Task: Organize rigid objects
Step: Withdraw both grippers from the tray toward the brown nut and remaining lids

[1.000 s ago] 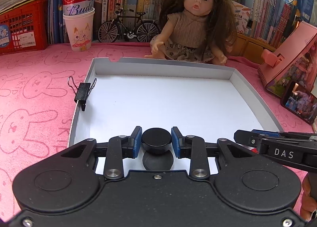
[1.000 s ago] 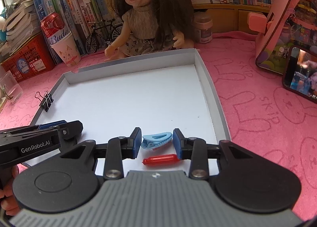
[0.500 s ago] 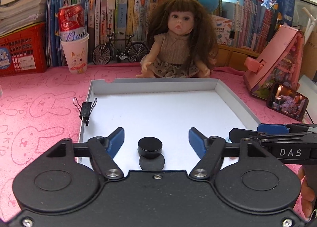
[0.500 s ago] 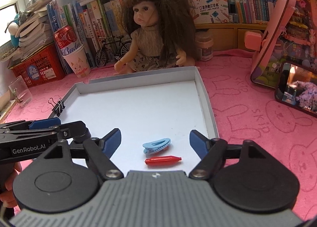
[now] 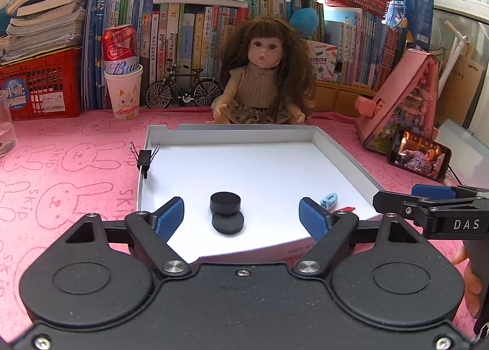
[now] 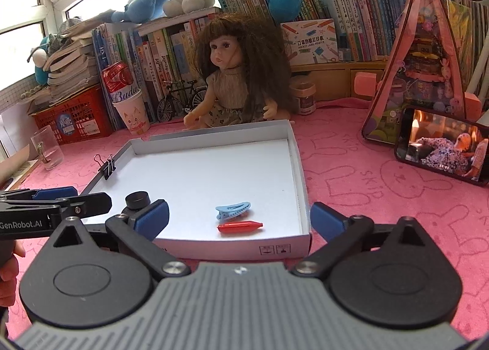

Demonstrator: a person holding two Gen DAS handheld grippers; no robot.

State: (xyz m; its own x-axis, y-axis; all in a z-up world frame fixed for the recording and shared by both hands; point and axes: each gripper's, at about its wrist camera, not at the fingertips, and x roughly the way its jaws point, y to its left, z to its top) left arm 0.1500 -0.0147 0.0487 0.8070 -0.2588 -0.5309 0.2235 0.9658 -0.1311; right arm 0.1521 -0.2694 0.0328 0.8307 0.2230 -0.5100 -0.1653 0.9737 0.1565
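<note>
over the white tray [image 5: 351, 163], both my left gripper [image 5: 241, 220] and right gripper [image 6: 240, 217] are opening with nothing gripped; i should withdraw without nudging the black discs [image 5: 226, 212].

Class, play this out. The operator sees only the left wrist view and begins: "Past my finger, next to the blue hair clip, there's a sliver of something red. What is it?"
Observer: A red stick, tapered at one end. It lies flat in the box, on the near side of the blue hair clip.
Operator: Is the right gripper holding either one?
Observer: No. The right gripper has its fingers opening, and neither touches the clip or the stick.
Operator: Is the doll hiding anything from me?
Observer: Yes, a small jar stands close beside the doll.
</note>
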